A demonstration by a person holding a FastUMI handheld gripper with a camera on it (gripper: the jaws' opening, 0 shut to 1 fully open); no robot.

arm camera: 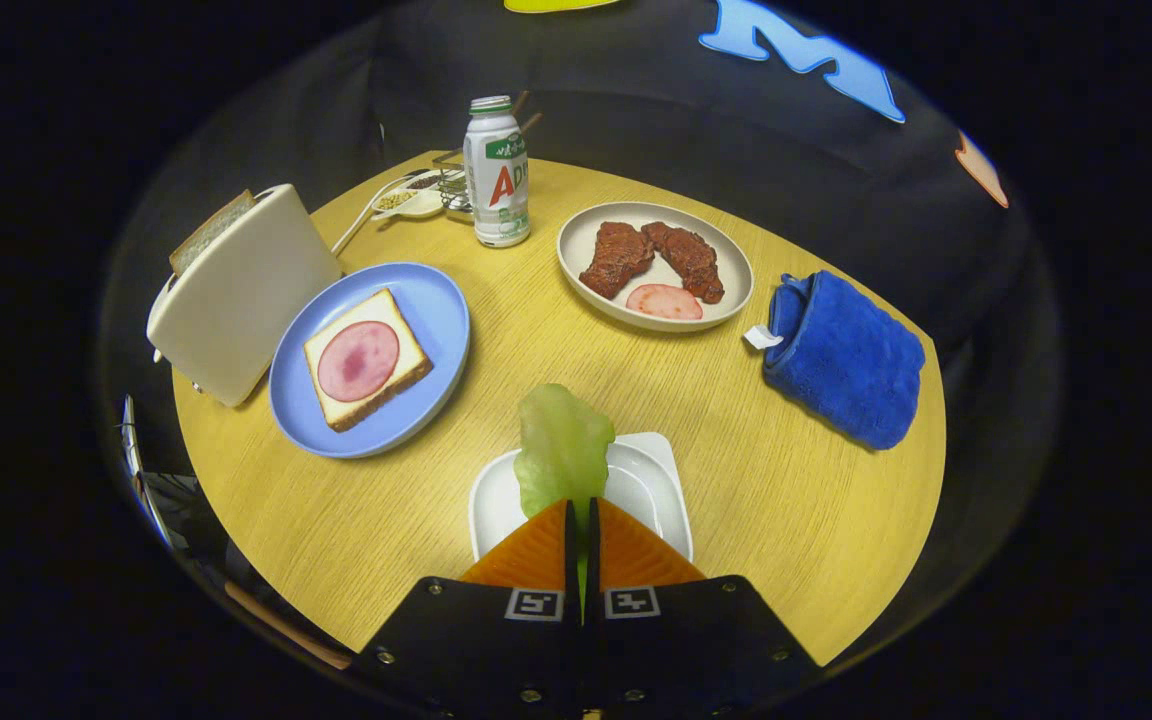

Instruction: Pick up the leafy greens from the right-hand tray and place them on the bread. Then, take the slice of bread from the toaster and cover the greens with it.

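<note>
A pale green lettuce leaf [564,450] stands pinched upright over the near white tray [661,480]. To the far left, ham-topped bread [366,358] lies flat on a blue plate [436,300]. Another bread slice [208,232] protrudes from the white toaster [241,295].

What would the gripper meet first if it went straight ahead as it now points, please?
Shut on the greens above the white tray, the gripper would probably reach bare table first; depth is unclear.

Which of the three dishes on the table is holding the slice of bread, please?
The blue plate beside the toaster: it carries the bread. The beige plate holds meat, and the white tray lies under the held greens.
</note>
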